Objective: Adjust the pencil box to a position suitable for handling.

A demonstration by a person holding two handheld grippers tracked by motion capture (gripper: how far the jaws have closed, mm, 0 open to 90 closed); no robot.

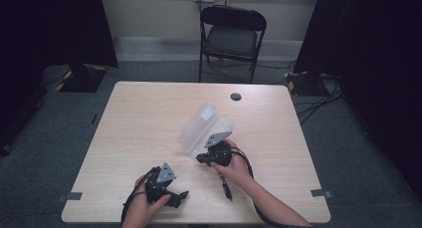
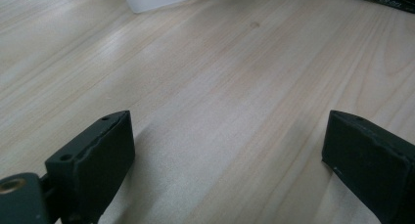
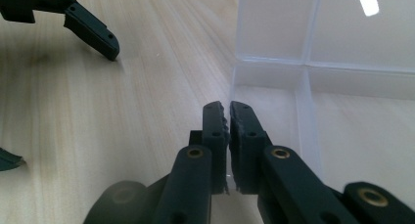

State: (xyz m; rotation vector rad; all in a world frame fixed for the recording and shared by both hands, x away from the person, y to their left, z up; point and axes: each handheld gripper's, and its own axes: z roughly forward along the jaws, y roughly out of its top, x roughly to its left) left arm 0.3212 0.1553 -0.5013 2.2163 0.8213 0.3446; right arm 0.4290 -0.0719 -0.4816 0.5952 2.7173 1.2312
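Two fingers of the right gripper (image 3: 227, 109) pinch the clear box (image 3: 313, 82) wall, steadying it; the left gripper (image 1: 171, 193), fingers spread, must next reach in

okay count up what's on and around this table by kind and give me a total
Clear plastic compartment box: 1
Handheld grippers: 2, left gripper and right gripper
Folding chair: 1
Table: 1
Total: 5

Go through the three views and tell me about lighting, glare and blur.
High view: dim, dark at the sides, mildly soft, table evenly lit. Left gripper view: sharp wood grain, the open left claw throws soft shadows. Right gripper view: a bright glare streak on the clear plastic box; the near right claw blurs.
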